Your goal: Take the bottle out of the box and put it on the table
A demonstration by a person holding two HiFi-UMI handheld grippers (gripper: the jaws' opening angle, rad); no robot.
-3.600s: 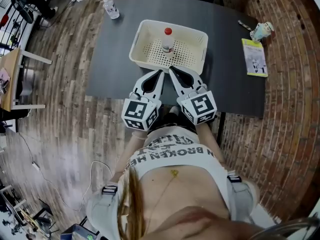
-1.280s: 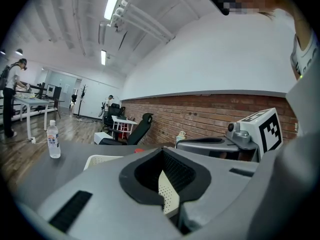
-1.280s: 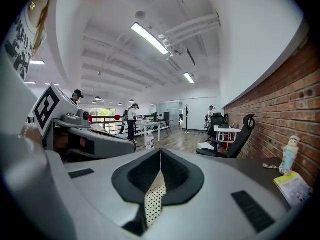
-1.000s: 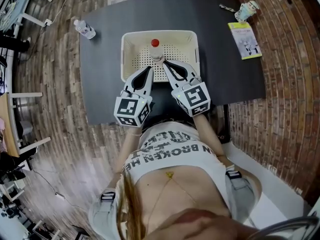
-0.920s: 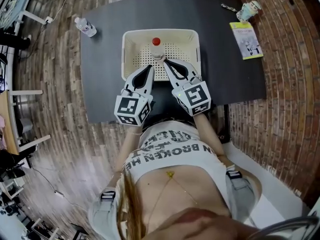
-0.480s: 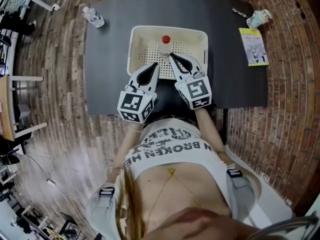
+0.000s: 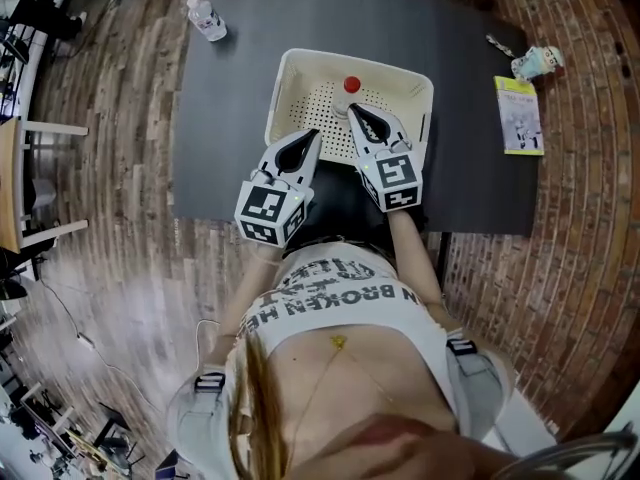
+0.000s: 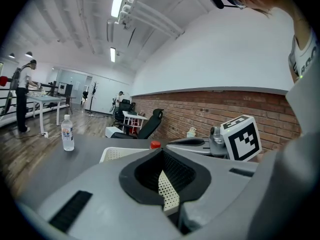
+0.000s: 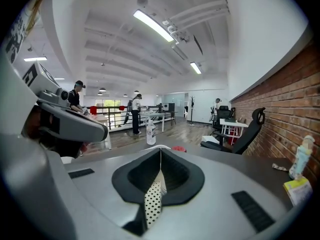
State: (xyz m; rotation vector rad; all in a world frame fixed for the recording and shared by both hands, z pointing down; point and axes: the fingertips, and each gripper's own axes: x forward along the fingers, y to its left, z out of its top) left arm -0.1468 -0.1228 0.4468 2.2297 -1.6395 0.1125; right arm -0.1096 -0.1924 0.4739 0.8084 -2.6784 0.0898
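Note:
A clear bottle with a red cap [image 7: 351, 85] stands upright in the white perforated basket [image 7: 290, 73] on the dark table [image 7: 230, 118]. My right gripper [image 7: 352, 114] reaches over the basket's near rim, jaws shut and empty, tips just short of the bottle. My left gripper [image 7: 314, 134] is shut too, at the near rim, left of the bottle. In the left gripper view the red cap [image 8: 155, 144] peeks over the closed jaws [image 8: 161, 155]. In the right gripper view the cap [image 9: 178, 148] shows just right of the shut tips [image 9: 160, 151].
A second water bottle [image 7: 207, 18] stands at the table's far left corner. A green booklet [image 7: 520, 115] and a small cup-like figure [image 7: 535, 63] lie at the right edge. Brick floor and wood flooring surround the table.
My right gripper has pushed forward and down over the basket's near rim toward the bottle. The left gripper has edged forward a little. Both stay shut.

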